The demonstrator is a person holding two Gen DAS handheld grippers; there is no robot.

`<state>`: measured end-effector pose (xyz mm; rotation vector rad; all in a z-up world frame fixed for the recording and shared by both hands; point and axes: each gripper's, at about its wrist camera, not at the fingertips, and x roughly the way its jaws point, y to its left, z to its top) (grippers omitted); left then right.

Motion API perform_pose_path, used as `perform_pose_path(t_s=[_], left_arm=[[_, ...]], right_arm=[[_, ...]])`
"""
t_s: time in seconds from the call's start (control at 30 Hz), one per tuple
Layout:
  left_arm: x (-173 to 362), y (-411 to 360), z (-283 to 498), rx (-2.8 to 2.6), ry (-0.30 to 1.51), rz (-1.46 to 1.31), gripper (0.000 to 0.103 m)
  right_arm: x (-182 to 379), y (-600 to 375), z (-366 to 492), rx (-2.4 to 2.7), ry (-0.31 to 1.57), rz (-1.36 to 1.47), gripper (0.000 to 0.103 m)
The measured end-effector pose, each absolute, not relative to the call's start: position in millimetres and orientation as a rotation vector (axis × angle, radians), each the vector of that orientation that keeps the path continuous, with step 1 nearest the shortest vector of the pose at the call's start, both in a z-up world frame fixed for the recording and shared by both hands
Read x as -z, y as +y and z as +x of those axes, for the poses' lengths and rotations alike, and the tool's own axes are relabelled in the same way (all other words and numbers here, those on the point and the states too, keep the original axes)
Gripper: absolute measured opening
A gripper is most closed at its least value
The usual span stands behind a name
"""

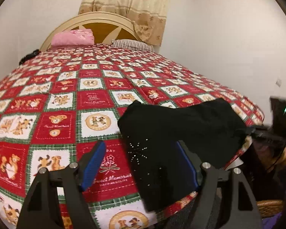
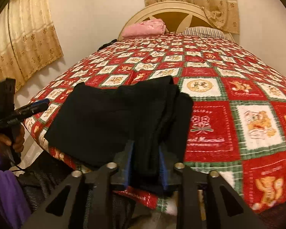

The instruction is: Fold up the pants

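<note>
Black pants (image 1: 181,131) lie folded in a bundle near the front edge of the bed; they also show in the right wrist view (image 2: 112,118). My right gripper (image 2: 145,162) is shut on the near folded edge of the pants, cloth pinched between its blue pads. My left gripper (image 1: 143,164) is open, its blue pads wide apart above the bedspread, with the pants' sequined near end lying between them, not gripped. The left gripper also shows in the right wrist view (image 2: 36,105), held off the bed's left edge.
A red, white and green teddy-bear bedspread (image 1: 66,99) covers the bed. A pink pillow (image 1: 72,37) and a striped pillow (image 1: 131,44) lie by the cream headboard. Beige curtains (image 2: 24,43) hang on the walls. A wicker basket (image 1: 268,208) sits at the lower right.
</note>
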<state>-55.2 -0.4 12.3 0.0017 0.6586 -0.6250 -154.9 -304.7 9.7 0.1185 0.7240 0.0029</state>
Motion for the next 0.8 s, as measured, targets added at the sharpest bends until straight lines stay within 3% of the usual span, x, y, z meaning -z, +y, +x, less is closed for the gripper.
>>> perform_pose_path(t_s=[0.23,0.57,0.67,0.8], left_arm=[[-13.6,-0.9,-45.5,0.603,0.667,0.003,0.077],[-3.4,-38.5,-35.9,0.632,0.721,0.016,0.077],[21.4,-53.3,-33.4,0.625,0.797,0.062,0.078],[23.3,-44.2,-34.9,0.626,0.819,0.026,0.080]], right_arm=[[-61.3,-280.3,-154.2,0.010,0.521,0.079,0.032],[-4.7,-282.5,-66.3,0.063,0.690,0.022,0.030],[7.1,-320.7,-78.2,0.047,0.655,0.193,0.021],[-9.0,-338.2,-94.9,0.024,0.586,0.391,0.020]])
